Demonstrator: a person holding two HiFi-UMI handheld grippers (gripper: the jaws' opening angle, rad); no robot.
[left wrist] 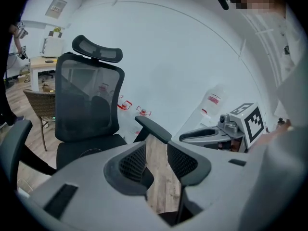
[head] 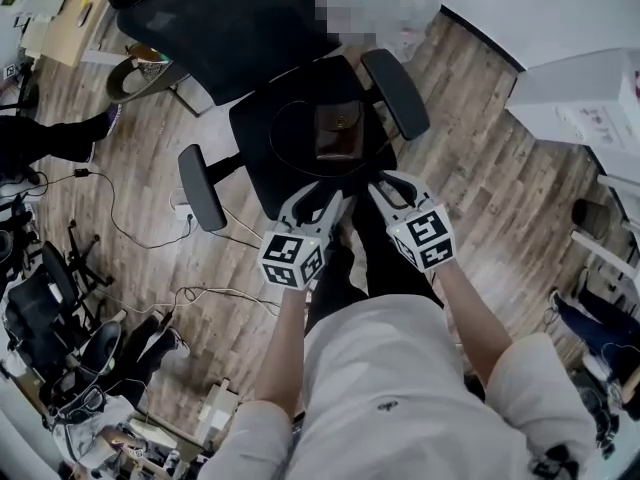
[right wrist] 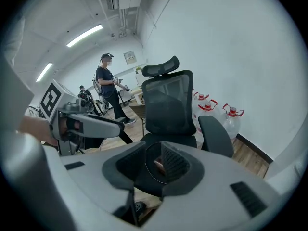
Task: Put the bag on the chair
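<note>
We look down on the black chair [head: 262,146], which stands on the wood floor [head: 480,168] straight ahead of us, its backrest on the far side. The brown bag [head: 338,131] already lies on the seat, about at its middle, and its thin strap [right wrist: 146,162] lies in a loose loop round it on the cushion. From above the bag looks nearly square, so we cannot name a long axis.

Both grippers hang at the front edge of the seat, and the bag lies ahead of them, toward the backrest. The right gripper [right wrist: 153,163] is the nearer one. It points straight at the bag, which shows through the gap of its jaws but sits well beyond them. Those jaws stand moderately apart and hold nothing. The left gripper [left wrist: 156,159] points past the seat, toward an armrest [left wrist: 154,128] and bare floor. Its jaws stand apart with a narrow gap and nothing in it.

We judge the placing done. What remains is to draw straight back, taking care that the right jaws stay out of the strap loop.
</note>
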